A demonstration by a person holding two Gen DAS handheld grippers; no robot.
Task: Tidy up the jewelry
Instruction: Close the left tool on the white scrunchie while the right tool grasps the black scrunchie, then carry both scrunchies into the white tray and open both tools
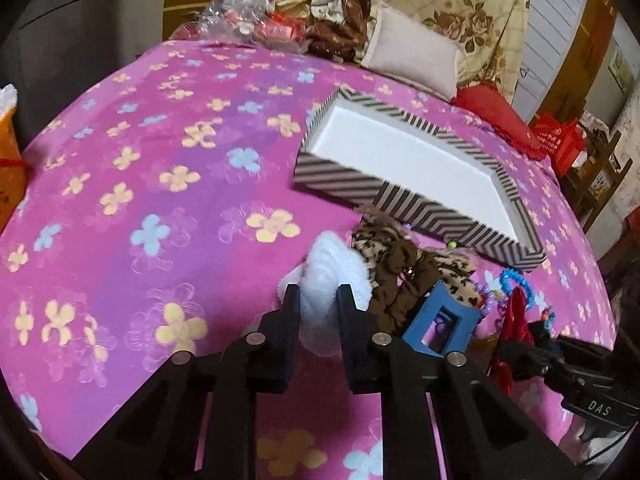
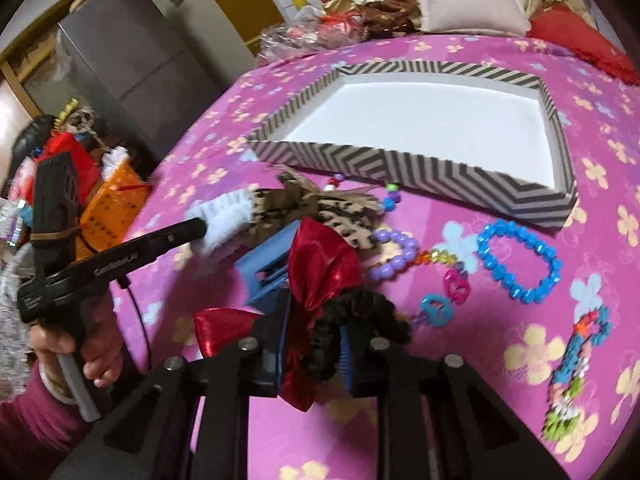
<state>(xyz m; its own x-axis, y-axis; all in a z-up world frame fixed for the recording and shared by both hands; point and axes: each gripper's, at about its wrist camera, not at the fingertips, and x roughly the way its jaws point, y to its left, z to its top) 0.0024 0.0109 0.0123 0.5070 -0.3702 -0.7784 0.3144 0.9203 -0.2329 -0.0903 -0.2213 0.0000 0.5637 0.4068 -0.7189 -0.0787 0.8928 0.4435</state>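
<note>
A striped box point(image 1: 356, 190) with a white inside lies open on the pink flowered bed; it also shows in the right wrist view point(image 2: 420, 166). My left gripper point(image 1: 318, 300) is shut on a white fluffy scrunchie point(image 1: 328, 268) beside a leopard bow point(image 1: 384, 240) and a blue hair claw point(image 1: 440, 320). My right gripper point(image 2: 314, 320) is shut on a red shiny bow with a black scrunchie point(image 2: 320, 268). A blue bead bracelet point(image 2: 520, 264), a purple bead string point(image 2: 394, 254) and a multicolour bracelet point(image 2: 576, 364) lie on the bed to its right.
Pillows point(image 1: 416, 54) and bags of clutter point(image 1: 256, 24) sit at the head of the bed. An orange basket point(image 2: 114, 200) and a grey cabinet point(image 2: 132, 60) stand off the bed's left side. A wooden chair point(image 1: 596, 176) stands to the right.
</note>
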